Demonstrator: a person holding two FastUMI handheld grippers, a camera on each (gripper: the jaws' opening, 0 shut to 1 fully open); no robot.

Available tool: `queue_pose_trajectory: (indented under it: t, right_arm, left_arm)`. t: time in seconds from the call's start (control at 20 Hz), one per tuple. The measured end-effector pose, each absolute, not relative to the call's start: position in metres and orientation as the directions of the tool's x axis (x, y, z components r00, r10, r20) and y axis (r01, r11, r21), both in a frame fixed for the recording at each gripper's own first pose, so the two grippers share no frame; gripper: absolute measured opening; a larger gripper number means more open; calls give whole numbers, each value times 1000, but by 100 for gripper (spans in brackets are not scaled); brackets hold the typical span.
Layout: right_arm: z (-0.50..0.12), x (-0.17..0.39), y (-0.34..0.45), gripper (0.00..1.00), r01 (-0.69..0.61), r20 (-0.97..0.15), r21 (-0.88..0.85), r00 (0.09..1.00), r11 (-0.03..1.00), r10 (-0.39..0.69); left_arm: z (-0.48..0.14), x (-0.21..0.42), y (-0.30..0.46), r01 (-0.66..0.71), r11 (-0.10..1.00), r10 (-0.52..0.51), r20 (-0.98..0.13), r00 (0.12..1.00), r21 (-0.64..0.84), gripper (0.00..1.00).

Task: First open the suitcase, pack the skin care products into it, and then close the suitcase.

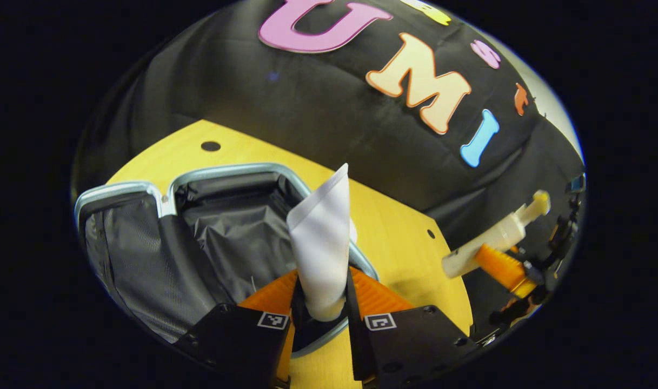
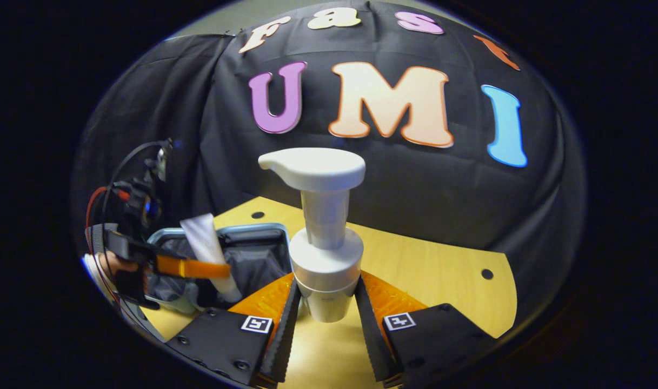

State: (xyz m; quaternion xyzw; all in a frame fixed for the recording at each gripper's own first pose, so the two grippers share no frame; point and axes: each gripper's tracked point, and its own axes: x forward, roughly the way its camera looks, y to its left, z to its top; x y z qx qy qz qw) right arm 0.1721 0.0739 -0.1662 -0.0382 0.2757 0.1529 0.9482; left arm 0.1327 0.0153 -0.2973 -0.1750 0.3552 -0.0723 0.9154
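Both products held over the table, suitcase (image 1: 220,227) open.
The tube (image 1: 320,243) is clamped in the left gripper (image 1: 322,302), the pump bottle (image 2: 323,243) in the right gripper (image 2: 329,308); each should be lowered inside before release.

Dim booth lighting, sharp centres, strong fisheye bending and darkening at edges

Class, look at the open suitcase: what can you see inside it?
Inside the suitcase only dark fabric lining shows. The white tube, held by the left gripper, and that gripper's fingers cover its near corner, so anything there is hidden.
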Motion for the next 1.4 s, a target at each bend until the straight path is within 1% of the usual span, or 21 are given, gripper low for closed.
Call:
queue_pose_trajectory:
  t: [0.15,0.2,0.25,0.35,0.4,0.45,0.5,0.55,0.65,0.75,0.8,0.85,0.95,1.0,1.05,1.1,1.15,1.25,1.3,1.35,1.4]
  right_arm:
    - [-177,190,121,60,-383,-569,13,757,924,322]
    - [-189,190,133,60,-403,-590,14,735,915,333]
    - [-202,191,145,60,-420,-613,24,711,907,345]
    - [-230,193,164,60,-440,-658,54,660,896,363]
    - [-242,193,171,60,-449,-678,58,638,892,365]
    - [-253,192,177,60,-458,-698,57,617,887,364]
    - [-266,191,182,60,-470,-718,60,592,881,365]
    - [-277,190,185,60,-483,-739,60,567,873,364]
    - [-297,190,186,60,-503,-774,47,528,863,350]
    - [-311,188,190,60,-508,-797,53,497,860,343]
    - [-317,188,189,60,-510,-805,50,488,859,337]
    - [-322,188,189,60,-514,-815,43,478,857,327]
    - [-334,186,191,60,-524,-832,26,461,852,309]
    - [-338,186,191,62,-529,-838,18,455,848,302]
    - [-339,187,191,63,-532,-837,13,457,847,300]
    - [-339,187,192,65,-532,-836,15,458,847,303]
    - [-339,187,193,65,-533,-837,20,454,846,306]
    - [-341,182,190,66,-540,-844,15,444,842,300]
    - [-339,180,188,72,-544,-845,10,444,839,298]
    - [-333,178,189,79,-539,-834,13,459,842,307]
    - [-327,179,189,88,-532,-815,23,480,846,324]
  left_arm:
    - [-317,129,30,-28,931,-248,-686,684,-364,36]
    - [-322,129,35,-42,930,-243,-699,673,-364,34]
    - [-328,129,37,-56,929,-242,-714,657,-366,36]
    - [-344,130,48,-90,929,-225,-742,631,-358,34]
    - [-349,129,48,-104,924,-231,-753,616,-369,36]
    - [-347,135,45,-102,919,-238,-741,627,-381,37]
    - [-344,139,47,-102,925,-222,-740,634,-366,41]
    - [-343,140,50,-99,930,-212,-737,642,-354,34]
    - [-332,142,45,-97,923,-218,-713,666,-373,65]
    - [-319,140,46,-101,914,-218,-684,696,-393,87]
    - [-310,137,51,-106,915,-204,-673,711,-389,89]
    - [-301,134,58,-114,915,-186,-657,731,-386,95]
    - [-283,124,75,-145,908,-151,-628,764,-394,95]
    - [-274,118,87,-171,901,-121,-609,784,-400,91]
    - [-266,111,102,-200,891,-89,-590,803,-407,95]
    - [-256,101,120,-235,879,-50,-572,819,-414,91]
    - [-247,90,136,-268,867,-13,-558,830,-419,95]
    - [-225,67,170,-326,845,69,-518,853,-424,95]
    - [-216,53,189,-354,837,114,-501,858,-416,95]
    - [-212,37,209,-385,829,158,-489,858,-406,90]
    - [-209,22,228,-414,819,198,-481,854,-398,95]
